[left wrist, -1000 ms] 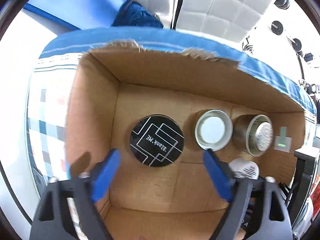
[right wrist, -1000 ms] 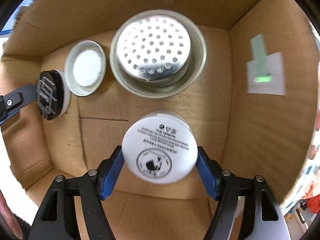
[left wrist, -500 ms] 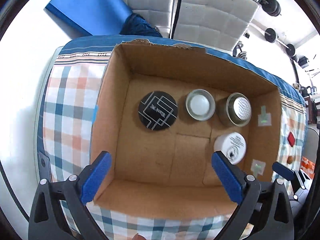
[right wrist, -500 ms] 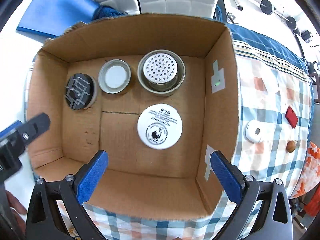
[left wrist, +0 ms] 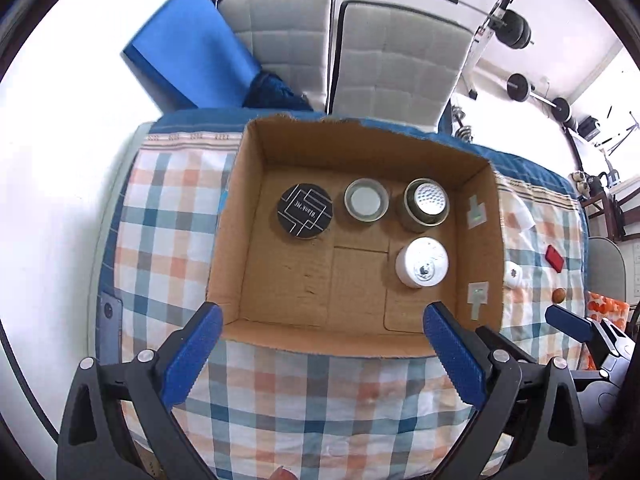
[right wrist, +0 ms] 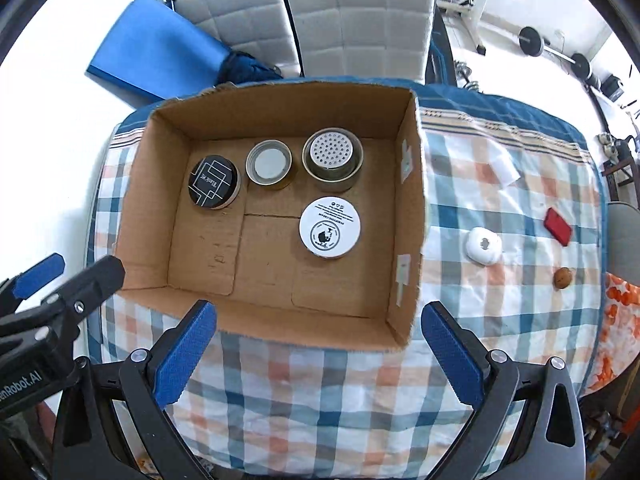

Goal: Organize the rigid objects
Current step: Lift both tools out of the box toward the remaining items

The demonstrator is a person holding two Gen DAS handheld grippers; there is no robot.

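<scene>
An open cardboard box (left wrist: pixel 234 248) (right wrist: pixel 140 216) stands on a checked cloth. Along its far side sit a black jar with white lines (left wrist: pixel 306 210) (right wrist: pixel 213 182), a small open tin (left wrist: pixel 366 200) (right wrist: pixel 268 162) and a metal can with a perforated top (left wrist: pixel 427 204) (right wrist: pixel 333 159). A white round jar (left wrist: pixel 422 267) (right wrist: pixel 330 229) stands nearer, to the right. My left gripper (left wrist: pixel 320 354) hangs open and empty above the box's near edge. My right gripper (right wrist: pixel 318 352) is also open and empty, high above the near wall.
On the cloth right of the box lie a white earbud case (right wrist: pixel 483 245), a red flat piece (right wrist: pixel 558 226), a small brown nut (right wrist: pixel 562 278) and a white paper (right wrist: pixel 505 170). Two grey padded chairs (right wrist: pixel 360 16) and a blue mat (right wrist: pixel 152 60) stand behind the table.
Both grippers rose out of the box and drew back toward the near edge. The right gripper let go of the white jar, which now stands on the box floor. Both sets of jaws widened.
</scene>
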